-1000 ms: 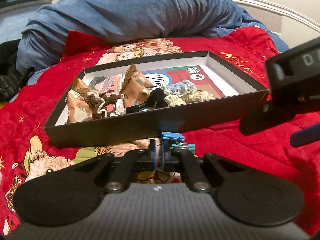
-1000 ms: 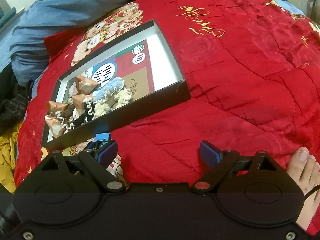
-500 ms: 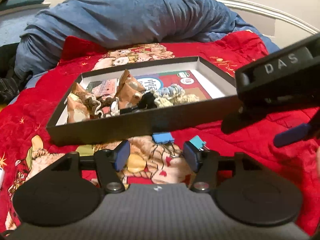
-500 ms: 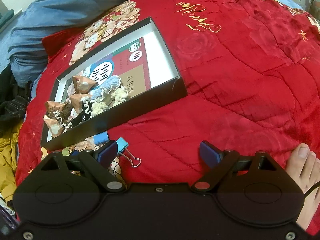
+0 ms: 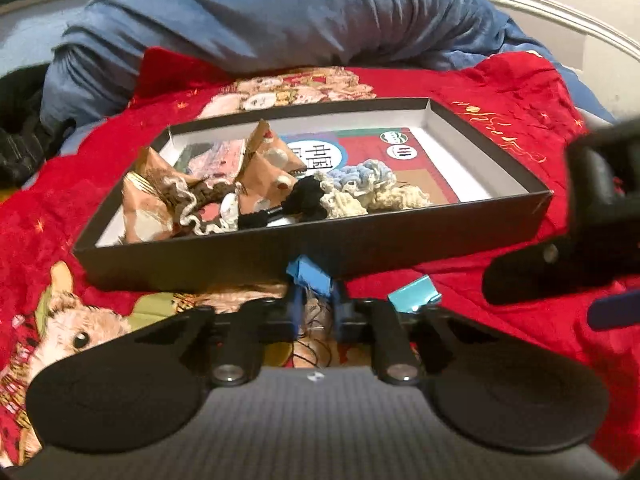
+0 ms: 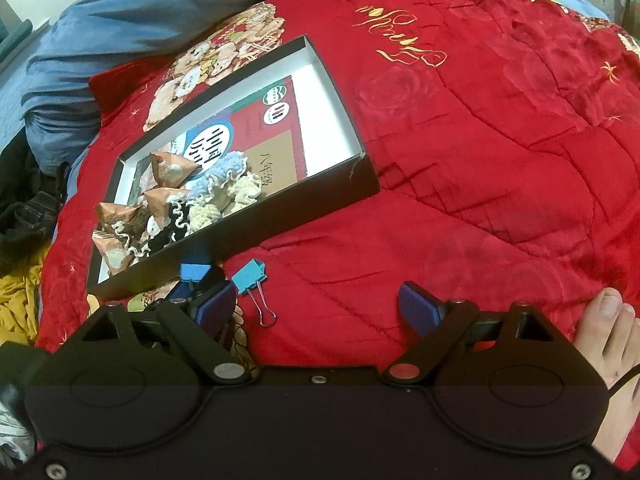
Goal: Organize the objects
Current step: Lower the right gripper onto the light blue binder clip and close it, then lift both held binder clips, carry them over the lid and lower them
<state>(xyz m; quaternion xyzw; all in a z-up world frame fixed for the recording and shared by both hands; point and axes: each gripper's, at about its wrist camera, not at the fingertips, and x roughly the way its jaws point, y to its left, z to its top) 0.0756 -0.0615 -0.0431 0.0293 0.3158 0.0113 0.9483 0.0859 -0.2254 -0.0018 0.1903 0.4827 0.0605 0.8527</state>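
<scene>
A black shallow box (image 5: 360,248) (image 6: 280,228) lies on the red quilt. It holds brown snack packets (image 5: 144,204), crocheted scrunchies (image 5: 372,188) and a printed card. My left gripper (image 5: 314,312) is shut on a blue binder clip (image 5: 310,278) (image 6: 194,271) just in front of the box's near wall. A teal binder clip (image 5: 416,300) (image 6: 249,277) lies on the quilt to its right. My right gripper (image 6: 316,308) is open and empty above the quilt, right of the clips; its body shows in the left wrist view (image 5: 600,216).
A blue duvet (image 5: 280,20) is bunched behind the box. Dark clothes (image 6: 28,208) and yellow fabric (image 6: 20,304) lie at the left. A bare foot (image 6: 612,340) rests on the quilt at the right. A white bed rail (image 5: 560,16) curves at the back.
My left gripper was open half a second ago and has closed on the blue binder clip. The right gripper has stayed open and has hardly moved.
</scene>
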